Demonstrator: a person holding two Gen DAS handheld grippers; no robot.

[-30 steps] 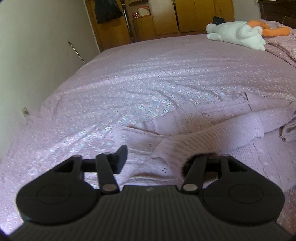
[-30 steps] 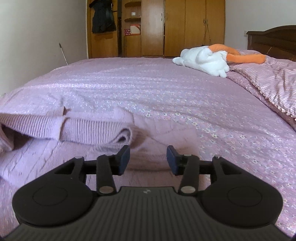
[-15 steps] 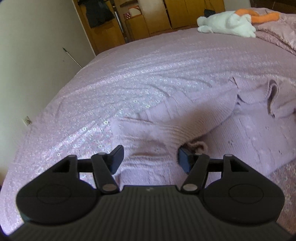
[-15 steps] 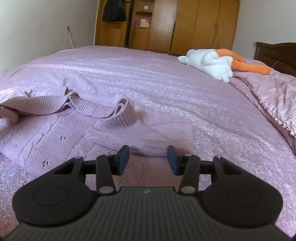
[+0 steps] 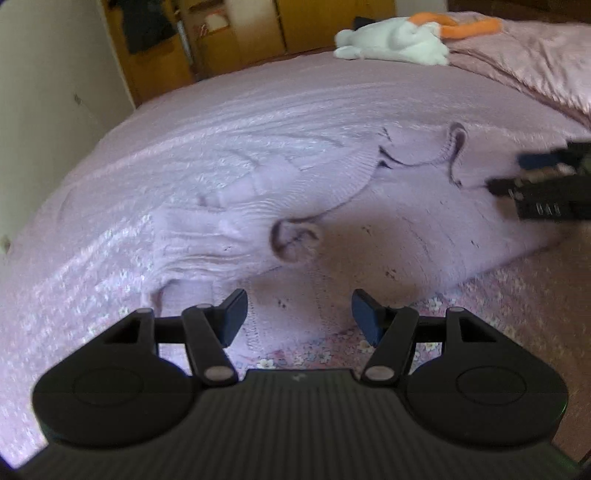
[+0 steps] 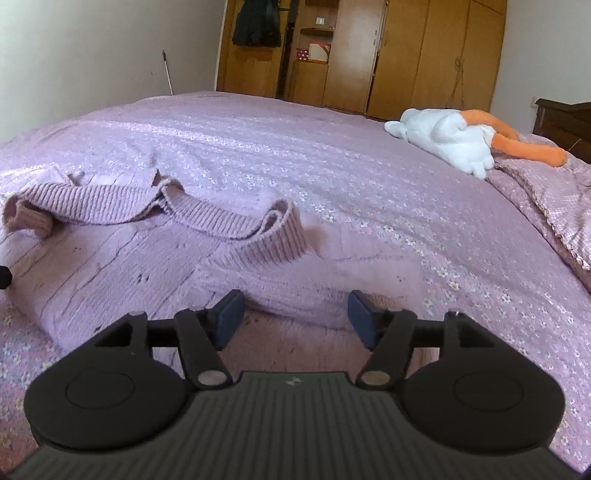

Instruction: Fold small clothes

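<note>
Now that both sleeves lie folded across the lilac knit sweater (image 6: 122,266) on the bed (image 6: 369,177), my right tongs (image 6: 293,314) have just been opening, empty; my left tongs (image 5: 297,314) gape empty near its hem.

text: none legible | marks on right gripper (image 5: 543,208): blurred, unreadable

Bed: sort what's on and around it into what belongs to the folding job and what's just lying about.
For the job:
- lilac knitted sweater
- left gripper, jaws open
- right gripper, jaws just opened wider, nothing between them

Lying about:
- white and orange plush toy
- wardrobe
- dark jacket
</note>
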